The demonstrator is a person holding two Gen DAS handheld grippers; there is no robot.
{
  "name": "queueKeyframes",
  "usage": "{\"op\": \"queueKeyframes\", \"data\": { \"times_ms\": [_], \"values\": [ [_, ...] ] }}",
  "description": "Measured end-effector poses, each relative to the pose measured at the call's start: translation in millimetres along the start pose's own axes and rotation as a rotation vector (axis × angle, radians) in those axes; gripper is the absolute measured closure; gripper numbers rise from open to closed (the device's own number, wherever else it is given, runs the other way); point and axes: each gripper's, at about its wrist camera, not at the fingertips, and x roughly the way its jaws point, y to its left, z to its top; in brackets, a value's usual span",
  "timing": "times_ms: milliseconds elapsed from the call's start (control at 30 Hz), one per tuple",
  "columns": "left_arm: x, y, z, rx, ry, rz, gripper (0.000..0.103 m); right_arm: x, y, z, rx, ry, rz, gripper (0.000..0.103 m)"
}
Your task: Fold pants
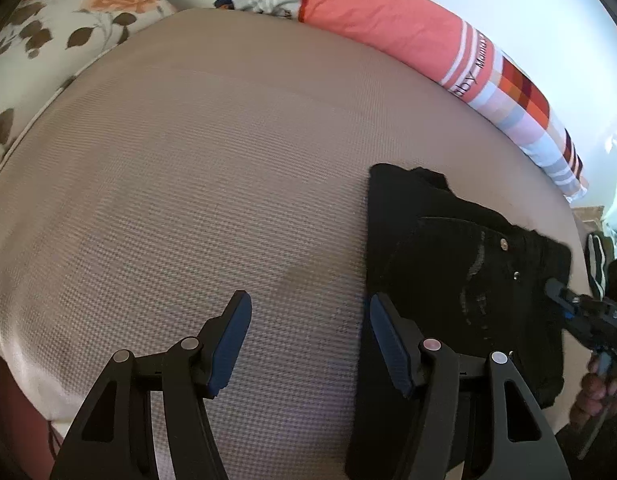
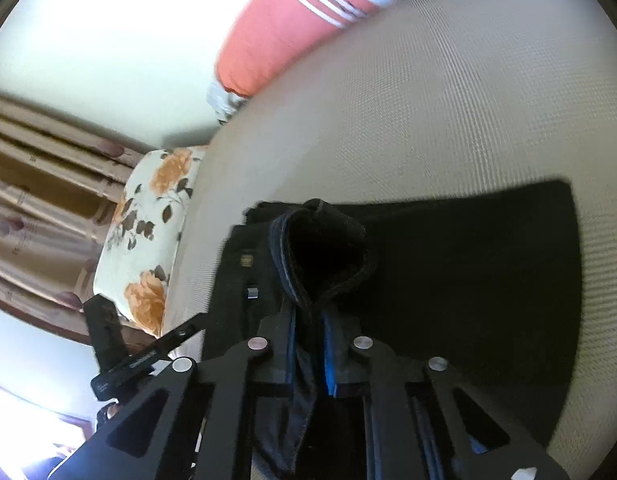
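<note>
The right gripper (image 2: 310,344) has its jaws clamped on a raised fold of the black pants (image 2: 448,264). The left gripper (image 1: 310,320) hangs with jaws wide and empty at the pants' edge. The pants lie on the beige bed (image 1: 212,168), with pillows (image 1: 388,24) beyond.

bare mattress (image 1: 188,184) left, bolster (image 1: 388,24) behind

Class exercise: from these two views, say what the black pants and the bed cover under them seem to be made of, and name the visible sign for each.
Black pants: apparently denim, matte; metal button and rivets show, and a thick seamed edge bunches in the right gripper.
Bed cover: seemingly woven textile, beige, matte; a regular grid-like weave covers it. The exact fibre cannot be told.
</note>
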Motion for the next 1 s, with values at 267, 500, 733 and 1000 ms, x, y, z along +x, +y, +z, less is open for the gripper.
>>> {"op": "queueKeyframes", "data": {
  "times_ms": [267,500,733,1000],
  "values": [
    [-7,-30,14,0.047,-0.029,-0.074,0.041,-66,21,-3,0.014,-0.128,-0.045,0.093],
    [-4,-61,20,0.122,-0.045,-0.096,0.040,-77,-59,-16,0.201,-0.145,-0.212,0.093],
    [26,-73,7,0.176,0.030,-0.066,0.040,-67,-71,-17,0.176,-0.127,-0.297,0.077],
    [20,-76,-11,0.215,0.049,-0.079,0.040,-88,-48,-40,0.120,-0.114,-0.357,0.075]
  ]
}}
